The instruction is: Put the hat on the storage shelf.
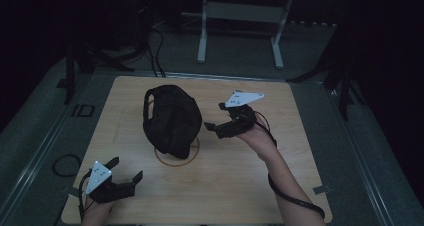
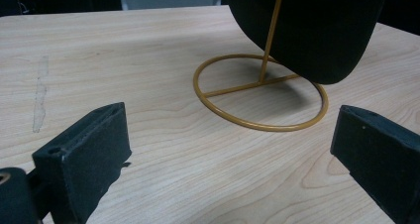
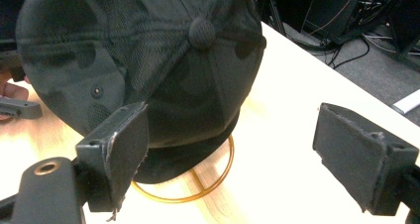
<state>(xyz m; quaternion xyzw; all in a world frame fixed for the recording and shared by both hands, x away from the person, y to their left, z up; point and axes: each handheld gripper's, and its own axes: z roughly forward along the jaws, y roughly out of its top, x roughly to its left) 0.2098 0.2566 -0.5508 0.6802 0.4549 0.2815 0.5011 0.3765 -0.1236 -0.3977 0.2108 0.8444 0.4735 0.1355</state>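
Left gripper [image 1: 125,171]: nearest the camera at the near left corner of the pale wooden table [image 1: 300,136]; its black jaws stand wide apart with nothing between them, aimed toward the stand.
Right gripper [image 1: 216,117]: held up just right of the cap, jaws spread wide and empty; in the right gripper view the cap sits in front of and partly behind the left-hand jaw, though contact cannot be told.
Black fabric baseball cap [image 3: 163,60]: perched on a thin gold wire stand with a ring base [image 2: 257,92] near the table's middle, clear of the tabletop; button on top and mesh-like panels show.
Likely handling: judged light and soft, the crown giving way under a pinch; cloth should offer good grip, not slippery, not fragile.
Where to take hold: the brim or the lower edge of the crown looks firmest; a pinch on the crown panels would probably just crumple them.
Risk: the slender stand seems light, so a sideways pull could tip or drag it; lifting straight up looks safer.
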